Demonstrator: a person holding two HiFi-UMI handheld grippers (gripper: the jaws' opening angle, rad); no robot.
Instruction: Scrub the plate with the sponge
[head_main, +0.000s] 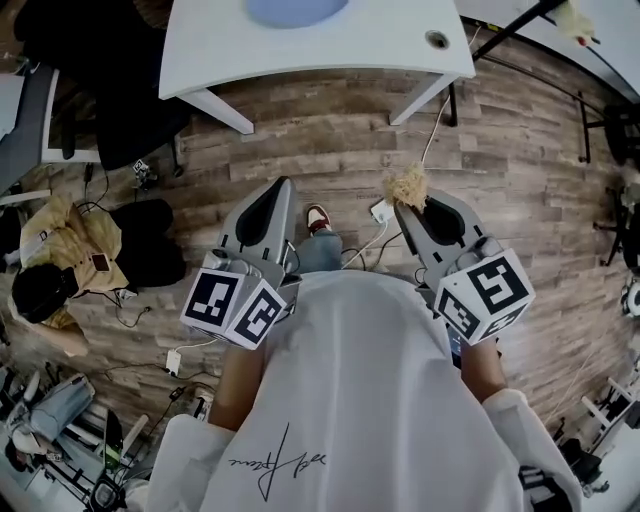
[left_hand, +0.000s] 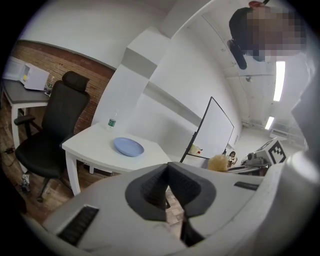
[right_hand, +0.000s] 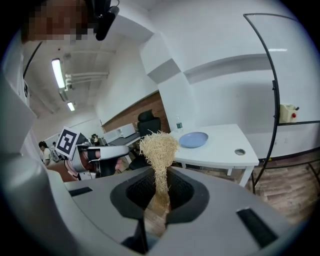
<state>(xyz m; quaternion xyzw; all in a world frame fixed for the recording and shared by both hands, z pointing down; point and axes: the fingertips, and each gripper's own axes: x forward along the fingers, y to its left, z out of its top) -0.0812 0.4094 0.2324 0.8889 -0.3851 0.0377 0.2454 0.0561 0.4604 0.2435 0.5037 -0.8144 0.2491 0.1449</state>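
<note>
A pale blue plate (head_main: 296, 10) lies on a white table (head_main: 400, 45) ahead of me, out of reach of both grippers. The left gripper view shows the plate (left_hand: 128, 147) small and far off; so does the right gripper view (right_hand: 193, 139). My right gripper (head_main: 405, 205) is shut on a straw-coloured fibrous sponge (head_main: 407, 186), whose tuft (right_hand: 159, 150) sticks up from between the pads. My left gripper (head_main: 281, 188) is shut with nothing in it, its pads meeting (left_hand: 168, 172). Both are held close to the person's body, above the wooden floor.
A black office chair (left_hand: 55, 130) stands left of the table, and a small bottle (left_hand: 111, 121) is on the table's far corner. Cables, bags and gear (head_main: 60, 250) litter the floor at the left. A whiteboard stand (left_hand: 212, 130) is at the right.
</note>
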